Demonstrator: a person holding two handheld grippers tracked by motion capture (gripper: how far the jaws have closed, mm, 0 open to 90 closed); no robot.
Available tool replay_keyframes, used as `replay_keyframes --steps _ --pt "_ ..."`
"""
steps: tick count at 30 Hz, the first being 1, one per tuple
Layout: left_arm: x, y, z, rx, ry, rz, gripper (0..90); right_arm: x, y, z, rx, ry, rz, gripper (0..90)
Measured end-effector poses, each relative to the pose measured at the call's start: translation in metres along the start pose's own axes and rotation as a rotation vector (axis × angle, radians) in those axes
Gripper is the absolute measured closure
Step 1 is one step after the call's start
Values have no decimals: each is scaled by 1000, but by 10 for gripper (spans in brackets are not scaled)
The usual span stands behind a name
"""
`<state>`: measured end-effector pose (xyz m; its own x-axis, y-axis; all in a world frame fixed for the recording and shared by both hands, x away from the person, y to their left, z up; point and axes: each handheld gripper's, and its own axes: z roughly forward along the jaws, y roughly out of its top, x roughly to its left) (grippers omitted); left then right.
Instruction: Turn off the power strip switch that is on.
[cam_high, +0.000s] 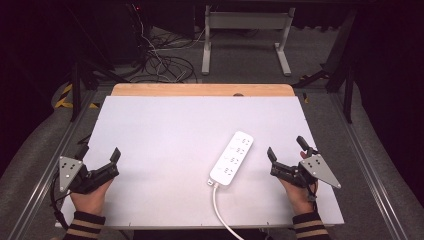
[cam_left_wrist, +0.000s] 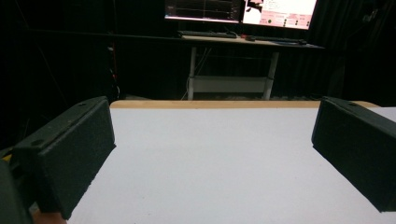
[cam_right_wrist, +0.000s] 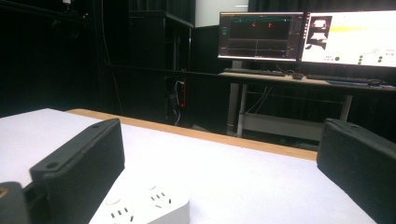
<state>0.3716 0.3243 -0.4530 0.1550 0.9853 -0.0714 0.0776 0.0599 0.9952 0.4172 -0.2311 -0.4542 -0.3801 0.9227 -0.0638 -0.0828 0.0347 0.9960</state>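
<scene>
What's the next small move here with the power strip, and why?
Probably ease the right gripper leftward toward the power strip. Its jaws stand open and hold nothing, and the strip lies flat just beside it, untouched, while the left gripper rests open much farther away across the white table.

No writing can be read anywhere

The two monitors (cam_right_wrist: 306, 37) at the upper right of the right gripper view, also seen along the top edge of the left gripper view, show graphs, coloured dots and lines of text too small and blurred to make out. The white power strip (cam_high: 232, 157) right of centre in the high view carries only socket holes, no legible brand or marking. The grey plates on the grippers bear small dots, no lettering.
</scene>
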Motion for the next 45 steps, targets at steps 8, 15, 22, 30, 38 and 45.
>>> replay_keyframes --steps 8,15,22,30,38,45 --pt "-1 0 0 -2 -1 3 1 0 0 0 2 -2 -2 14" --pt "-1 0 0 -2 -1 3 1 0 0 0 5 -3 2 15" --pt "-1 0 0 1 -1 5 1 0 0 0 7 -2 2 15" --pt "-1 0 0 2 -1 6 1 0 0 0 5 0 2 15" --pt "-1 0 0 2 -2 5 2 0 0 0 10 -1 2 14" --pt "0 0 0 0 1 3 2 0 -1 0 10 1 7 13"
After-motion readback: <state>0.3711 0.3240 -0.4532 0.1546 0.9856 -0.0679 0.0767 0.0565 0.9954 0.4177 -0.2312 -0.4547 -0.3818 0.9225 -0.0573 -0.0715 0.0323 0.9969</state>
